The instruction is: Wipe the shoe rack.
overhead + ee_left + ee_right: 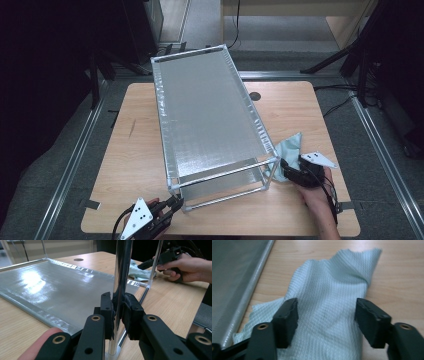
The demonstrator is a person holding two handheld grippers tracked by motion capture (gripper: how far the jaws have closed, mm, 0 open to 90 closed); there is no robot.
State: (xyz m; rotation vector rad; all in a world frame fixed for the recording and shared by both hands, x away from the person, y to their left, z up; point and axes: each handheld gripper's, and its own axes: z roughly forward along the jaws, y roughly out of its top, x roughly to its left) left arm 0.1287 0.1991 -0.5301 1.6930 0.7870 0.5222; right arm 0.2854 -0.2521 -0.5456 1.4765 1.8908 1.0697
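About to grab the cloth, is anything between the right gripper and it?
Nothing visible: the right gripper hangs with open jaws right over the pale cloth, the rack's edge off to the side.

Light wooden table (140,150) on grey carpet floor (45,165), dark surroundings, pale furniture (300,10) behind.

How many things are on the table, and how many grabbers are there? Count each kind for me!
Shelf rack: 1
Cloth: 1
Grippers: 2, the left gripper and the right gripper
Total: 4
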